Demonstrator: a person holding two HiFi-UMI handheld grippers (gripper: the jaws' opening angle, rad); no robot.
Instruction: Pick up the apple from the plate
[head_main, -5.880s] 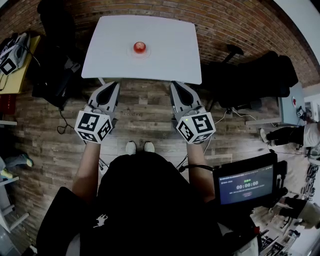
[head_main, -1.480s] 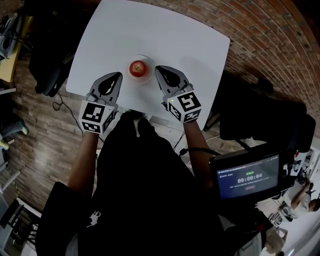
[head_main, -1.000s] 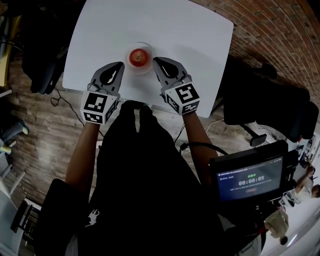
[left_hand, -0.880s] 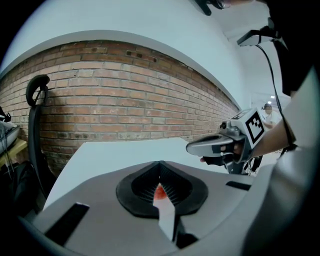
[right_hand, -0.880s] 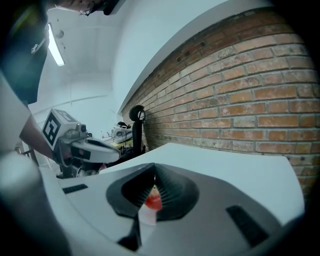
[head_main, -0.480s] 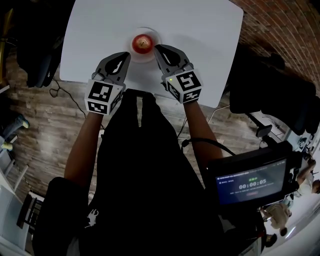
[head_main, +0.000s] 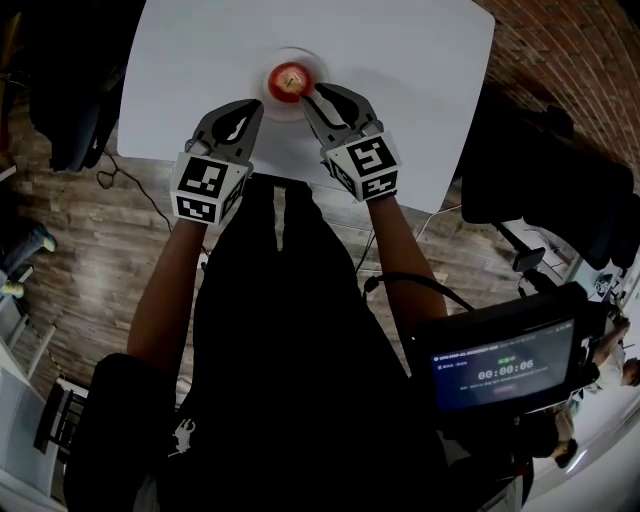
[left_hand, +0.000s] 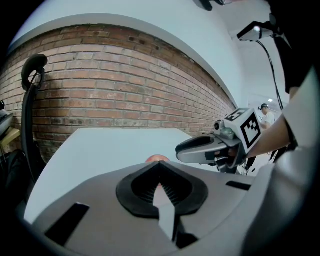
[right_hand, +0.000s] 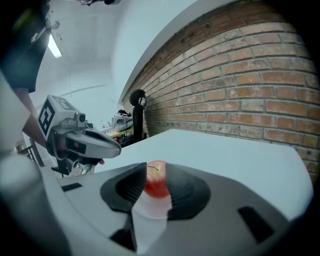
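While the head view looks steeply down, the red apple (head_main: 290, 80) sits on its small plate (head_main: 316, 66) on the white table (head_main: 400, 80). It lies just ahead of the right gripper (head_main: 312, 95) and ahead and to one side of the left gripper (head_main: 248, 110), apparently touching neither.

From the left gripper view, that gripper's jaws are clenched tip to tip on nothing. Only the apple's crown peeps over them, beyond the tips.

From the right gripper view, the jaws have just been opening and stand a little apart. The apple (right_hand: 157, 182) shows through the gap, ahead of the tips rather than between the pads, so nothing presses on it. The pale patch under it in the gap is probably the plate, though it is blurred.

I judge the approach nearly finished. Left to do: spread the right jaws wider than the fruit, bring them either side of it, close, and lift it off the plate.
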